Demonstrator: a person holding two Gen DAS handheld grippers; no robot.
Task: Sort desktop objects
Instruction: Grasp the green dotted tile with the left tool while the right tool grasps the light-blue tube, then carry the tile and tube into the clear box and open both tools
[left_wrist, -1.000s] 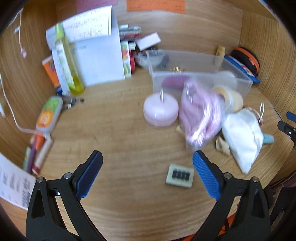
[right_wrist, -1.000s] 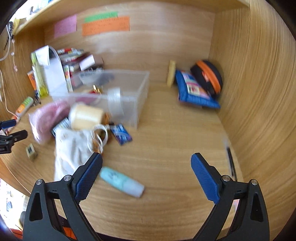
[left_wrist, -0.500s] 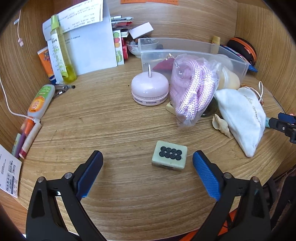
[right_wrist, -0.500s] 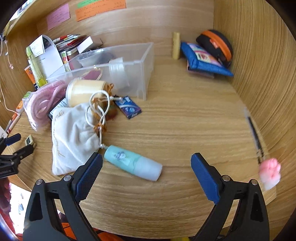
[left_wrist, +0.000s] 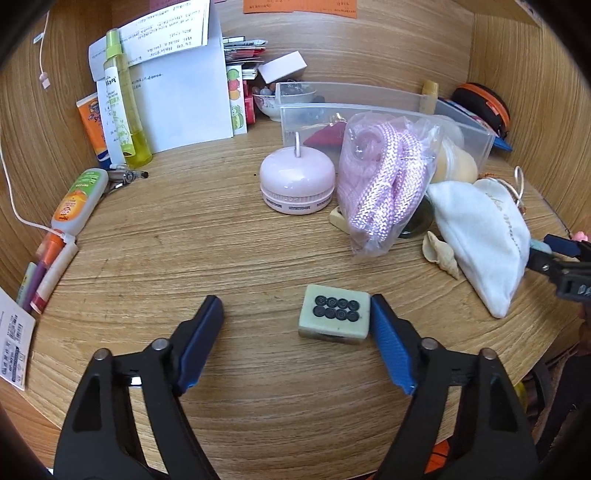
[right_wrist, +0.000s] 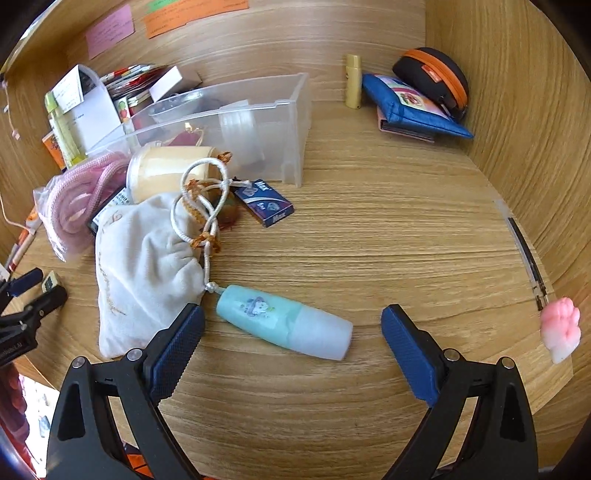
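Here the left gripper (left_wrist: 295, 317) hovers low over the wooden bench (left_wrist: 184, 236), its jaws closing with the pale mahjong tile (left_wrist: 334, 318) between them; the right pad looks to be touching the tile's edge, while the left pad stands well apart from it. The tile lies flat, dots up, in front of the bagged pink rope (left_wrist: 380, 184) and the round pink case (left_wrist: 297, 182). The right gripper (right_wrist: 291, 328) is spread wide, a mint-green tube (right_wrist: 282, 319) lying on its side between the pads, untouched, just beside the white drawstring pouch (right_wrist: 140, 266). The clear plastic bin (right_wrist: 258, 122) stands behind.
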